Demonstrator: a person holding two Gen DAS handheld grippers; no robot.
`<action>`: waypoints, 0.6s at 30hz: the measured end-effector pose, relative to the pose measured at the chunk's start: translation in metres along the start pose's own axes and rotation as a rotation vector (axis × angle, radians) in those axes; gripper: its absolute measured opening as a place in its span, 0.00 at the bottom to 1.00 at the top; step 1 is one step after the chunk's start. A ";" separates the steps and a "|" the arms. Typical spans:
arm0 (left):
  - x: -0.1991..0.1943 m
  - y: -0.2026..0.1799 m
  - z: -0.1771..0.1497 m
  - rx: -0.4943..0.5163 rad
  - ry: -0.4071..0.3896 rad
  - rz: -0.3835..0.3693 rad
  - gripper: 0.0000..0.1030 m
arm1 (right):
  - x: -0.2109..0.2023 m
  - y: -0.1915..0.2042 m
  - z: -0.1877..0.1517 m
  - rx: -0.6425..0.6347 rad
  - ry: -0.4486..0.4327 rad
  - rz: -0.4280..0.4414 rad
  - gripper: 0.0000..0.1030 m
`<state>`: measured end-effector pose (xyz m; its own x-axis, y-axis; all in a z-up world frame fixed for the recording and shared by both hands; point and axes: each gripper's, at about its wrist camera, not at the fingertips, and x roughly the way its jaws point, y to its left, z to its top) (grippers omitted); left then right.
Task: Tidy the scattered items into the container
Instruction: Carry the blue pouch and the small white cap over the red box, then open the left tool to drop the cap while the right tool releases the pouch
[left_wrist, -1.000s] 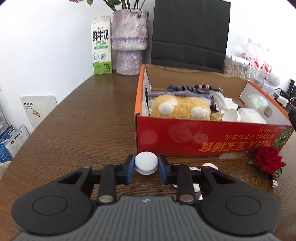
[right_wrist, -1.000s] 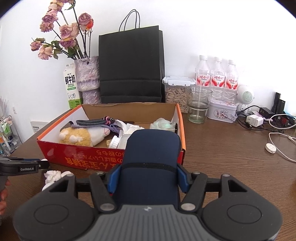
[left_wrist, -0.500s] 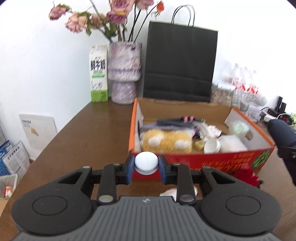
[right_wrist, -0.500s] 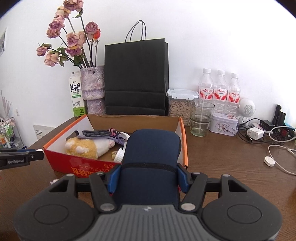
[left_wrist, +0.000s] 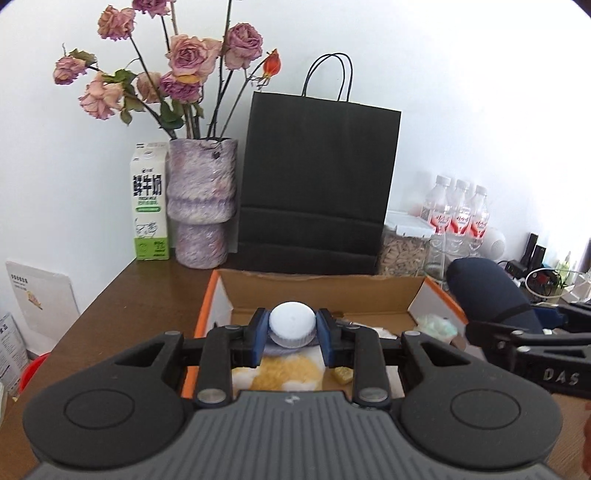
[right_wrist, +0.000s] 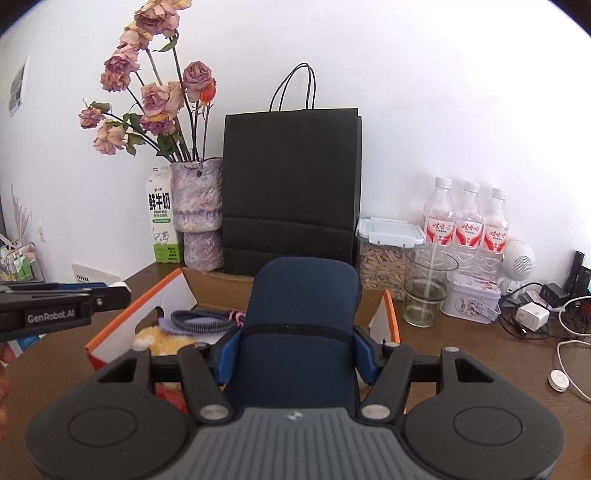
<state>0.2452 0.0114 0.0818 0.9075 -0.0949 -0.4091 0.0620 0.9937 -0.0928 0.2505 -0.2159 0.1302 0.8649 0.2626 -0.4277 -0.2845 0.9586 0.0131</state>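
In the lower centre of the left wrist view, the left gripper (left_wrist: 291, 334) has its jaws clenched on a small round white plastic cap (left_wrist: 291, 328). It hangs over the open red and orange cardboard box (left_wrist: 208, 295), above a yellow plush toy (left_wrist: 288, 374) lying inside. In the centre of the right wrist view, the right gripper (right_wrist: 297, 354) grasps a dark blue soft fabric case (right_wrist: 301, 325) with its jaws, also over the box (right_wrist: 127, 317). The box stands on the brown wooden table (left_wrist: 122, 306). Behind it, in the upper middle of the frame, stand a black paper bag (left_wrist: 317, 184) and a purple vase of dried roses (left_wrist: 201, 203).
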 end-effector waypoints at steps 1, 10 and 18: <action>0.004 -0.003 0.002 -0.001 -0.002 -0.005 0.28 | 0.005 0.000 0.002 0.003 -0.003 0.002 0.59; 0.051 -0.013 0.004 -0.020 0.027 -0.028 0.28 | 0.058 -0.002 0.006 0.033 0.019 0.008 0.59; 0.082 -0.009 -0.010 0.002 0.066 -0.010 0.28 | 0.087 -0.009 -0.009 0.068 0.032 -0.008 0.59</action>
<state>0.3147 -0.0060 0.0404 0.8776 -0.1083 -0.4670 0.0718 0.9929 -0.0953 0.3245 -0.2029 0.0847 0.8532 0.2522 -0.4566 -0.2479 0.9662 0.0706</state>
